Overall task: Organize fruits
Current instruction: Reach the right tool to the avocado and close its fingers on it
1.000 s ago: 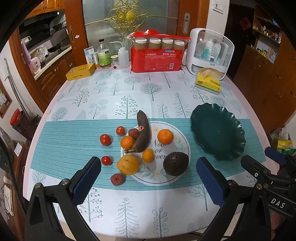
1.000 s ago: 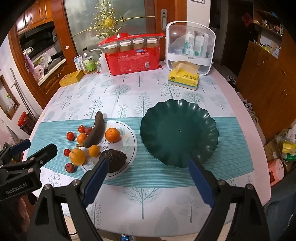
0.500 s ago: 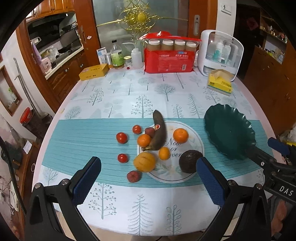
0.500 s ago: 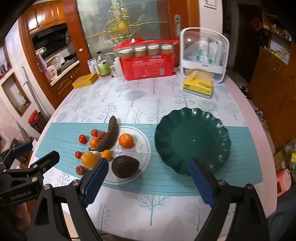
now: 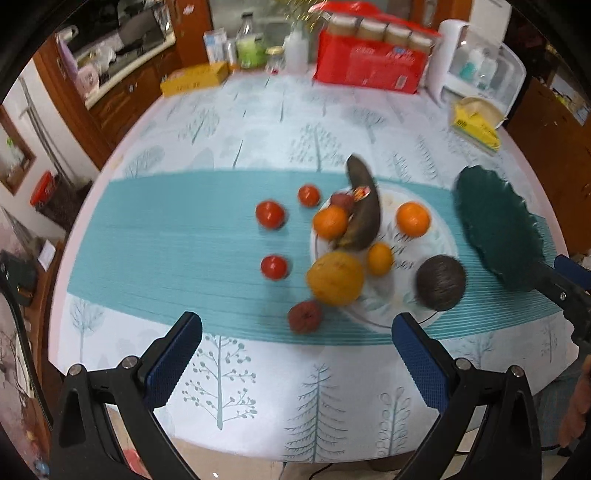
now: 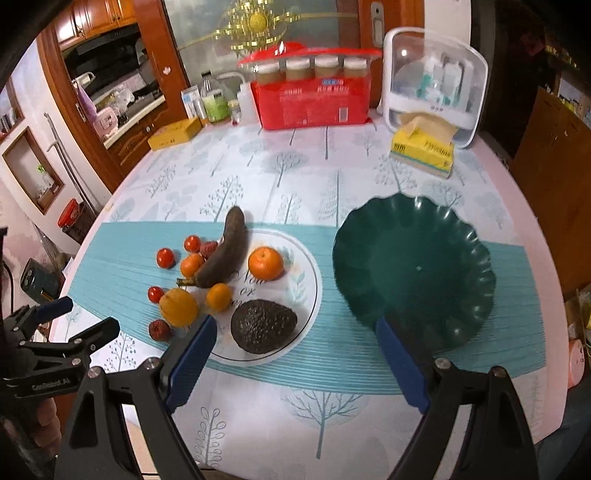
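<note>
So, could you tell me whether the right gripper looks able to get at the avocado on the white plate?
Probably yes. The right gripper is open and empty, the avocado lies uncovered just ahead of its left finger, and nothing stands between them.

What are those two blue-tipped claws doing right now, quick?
Left gripper: open, holding nothing, above the tablecloth.
Right gripper: open, holding nothing.

A home dining room: patterned tablecloth point(image 6: 325, 177), wooden cabinets point(image 6: 92, 18), tissue pack point(image 6: 423, 153), kitchen hatch behind.

Three tomatoes point(image 6: 165, 257), two plates point(image 6: 310, 295)
</note>
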The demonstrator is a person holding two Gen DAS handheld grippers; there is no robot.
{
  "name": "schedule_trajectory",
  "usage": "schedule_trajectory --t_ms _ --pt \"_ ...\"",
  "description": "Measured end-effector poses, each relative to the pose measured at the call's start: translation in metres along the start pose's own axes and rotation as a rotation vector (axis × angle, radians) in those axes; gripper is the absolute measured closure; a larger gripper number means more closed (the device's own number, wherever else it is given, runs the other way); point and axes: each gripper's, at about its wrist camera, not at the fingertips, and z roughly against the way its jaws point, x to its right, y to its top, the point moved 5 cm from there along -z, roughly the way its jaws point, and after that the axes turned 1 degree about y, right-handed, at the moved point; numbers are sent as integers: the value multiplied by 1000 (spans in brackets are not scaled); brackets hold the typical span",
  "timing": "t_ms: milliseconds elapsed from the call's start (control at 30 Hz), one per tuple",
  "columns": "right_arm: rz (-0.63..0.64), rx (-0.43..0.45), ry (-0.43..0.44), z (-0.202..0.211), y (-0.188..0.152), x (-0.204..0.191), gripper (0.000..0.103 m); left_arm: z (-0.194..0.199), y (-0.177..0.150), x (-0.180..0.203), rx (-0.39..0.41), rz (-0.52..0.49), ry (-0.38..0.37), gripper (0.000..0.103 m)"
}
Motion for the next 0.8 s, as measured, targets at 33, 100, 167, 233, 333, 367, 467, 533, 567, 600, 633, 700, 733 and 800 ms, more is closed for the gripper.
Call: schedule_trajectory --t_ms 33,100,167,233,333,367,467,533,567,600,633,700,733,800 --pt "1 -14 2 -6 -1 -1 14 -9 -1 -3 -17 10 -7 1" --pt "4 -37 5 -18 -4 -4 14 -21 -2 -6 -32 18 -11 1" --pt "3 -61 7 -30 -6 -6 14 -30 -1 -6 -40 17 -15 1" --pt "-5 -91 15 -43 -10 -7 14 -39 1 -2 -49 9 -26 1" --pt "-15 -136 29 -60 -14 -8 14 -52 3 5 -61 -18 -30 1" --pt "-19 -149 29 -66 -15 -8 14 -57 4 7 -63 -26 -28 1" --pt "-27 -177 32 -79 -16 -8 14 -70 8 12 -71 -57 -18 1" --pt "-37 -193 38 -86 -17 -8 14 -80 12 15 -83 -72 -19 1" --pt "-43 -203 40 -90 -17 -8 14 -83 13 16 -87 -73 -23 1" --pt "-51 -215 47 -96 -18 -8 14 -87 14 17 -95 -74 -29 1" --pt "-55 -223 52 -99 -18 -8 14 -91 15 18 -102 -76 -34 1" --pt "-67 -241 67 -106 -17 -9 14 -97 16 19 -113 -81 -41 3" --pt "-72 -244 78 -109 -17 -10 14 -100 17 21 -119 -84 -43 3" --pt "-78 -249 101 -115 -15 -13 14 -103 16 22 -127 -88 -51 4"
